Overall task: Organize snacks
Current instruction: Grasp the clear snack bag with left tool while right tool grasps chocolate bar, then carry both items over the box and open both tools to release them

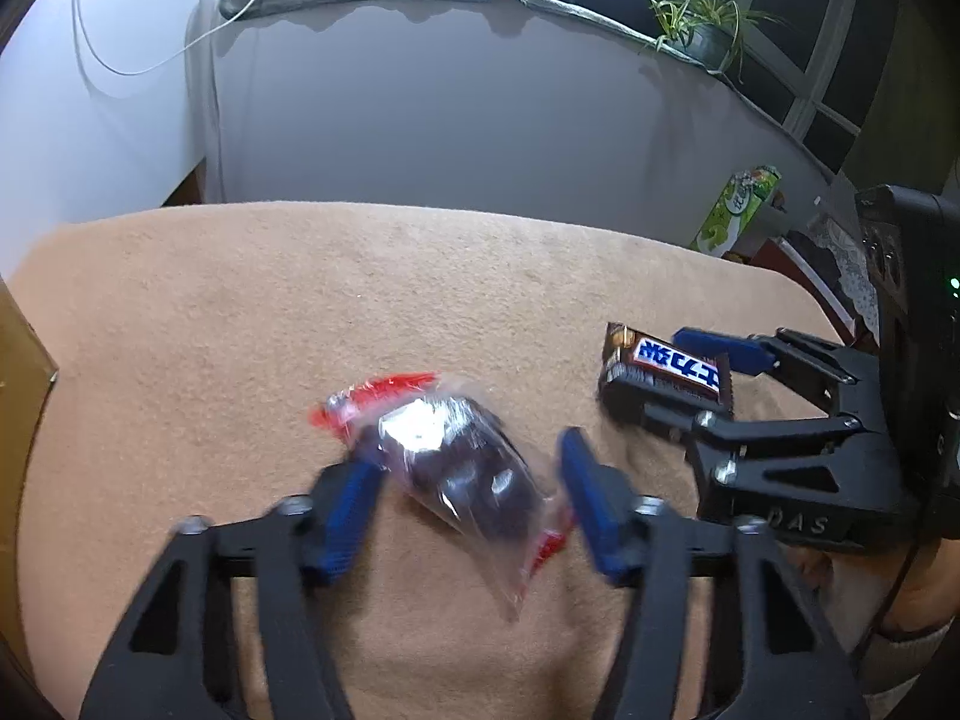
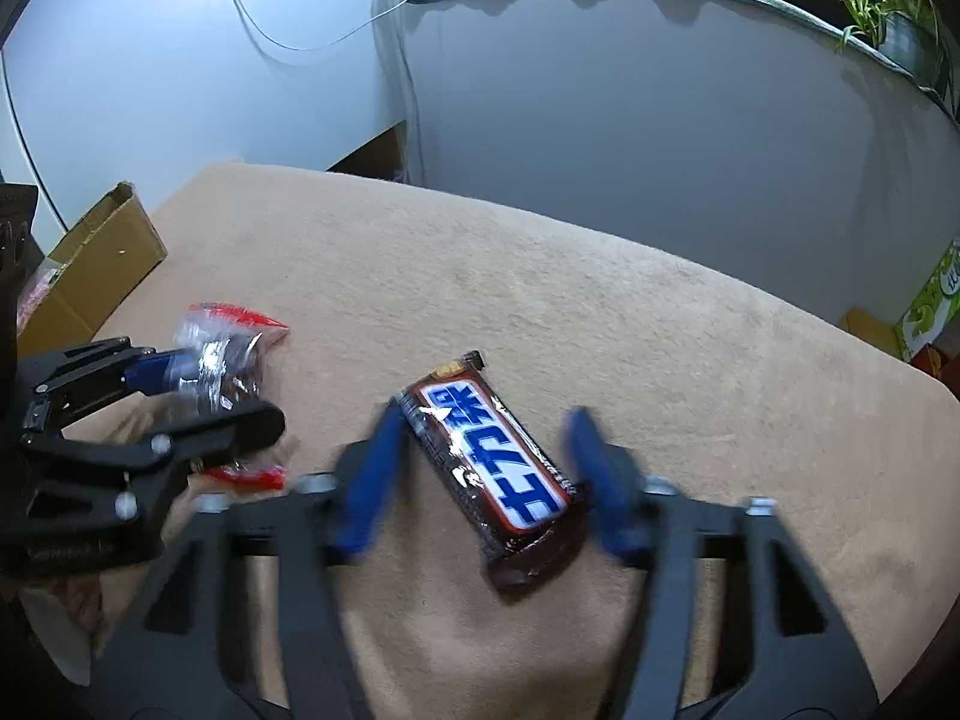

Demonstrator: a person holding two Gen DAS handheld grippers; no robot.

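Observation:
A clear packet with red ends and dark contents (image 1: 462, 468) lies on the tan cloth (image 1: 300, 312) between the open fingers of my left gripper (image 1: 474, 456); its left finger touches the packet's edge. It also shows in the right wrist view (image 2: 222, 360). A brown chocolate bar with a white and blue label (image 2: 498, 468) lies between the open fingers of my right gripper (image 2: 486, 450), with gaps on both sides. In the left wrist view the bar (image 1: 666, 372) sits at the right gripper (image 1: 678, 384).
An open cardboard box (image 2: 96, 264) stands at the table's left edge. A green carton (image 1: 735, 210) stands beyond the right edge. A white cabinet (image 1: 480, 108) rises behind the table, with a potted plant (image 1: 702, 18) on top.

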